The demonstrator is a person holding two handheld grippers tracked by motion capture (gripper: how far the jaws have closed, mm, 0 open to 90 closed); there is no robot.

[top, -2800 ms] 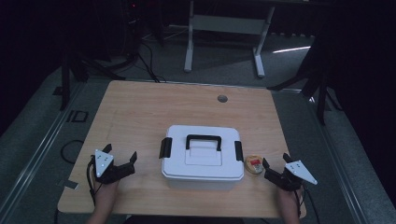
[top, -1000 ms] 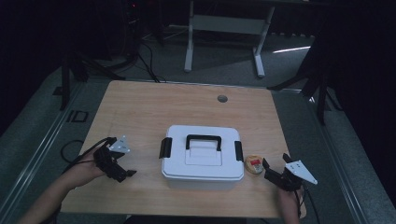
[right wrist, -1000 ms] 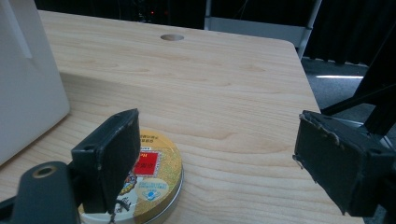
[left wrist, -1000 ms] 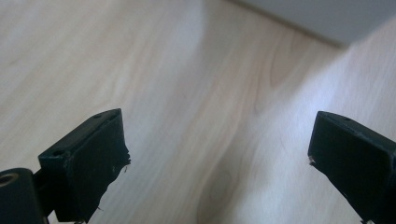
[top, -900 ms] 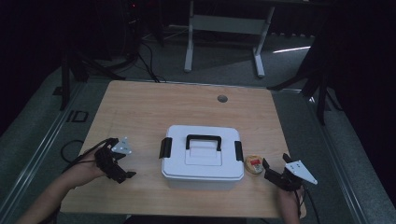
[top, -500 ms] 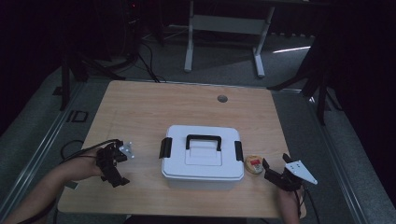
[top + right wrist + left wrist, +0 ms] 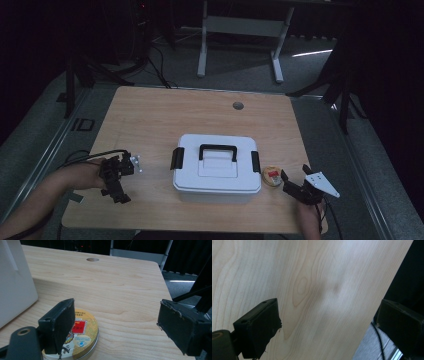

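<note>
The left claw (image 7: 119, 176), jaws spread and holding nothing, has swung inward from the tabletop's (image 7: 150, 115) front-left corner and turned on its side, a sign it is lining up on the white lidded storage box (image 7: 216, 169) at mid-tabletop. The right claw (image 7: 295, 186), also spread and empty, stays near the front-right corner, just beside a round gold tin (image 7: 80, 336). The tin's red label carries print too small to read.
</note>
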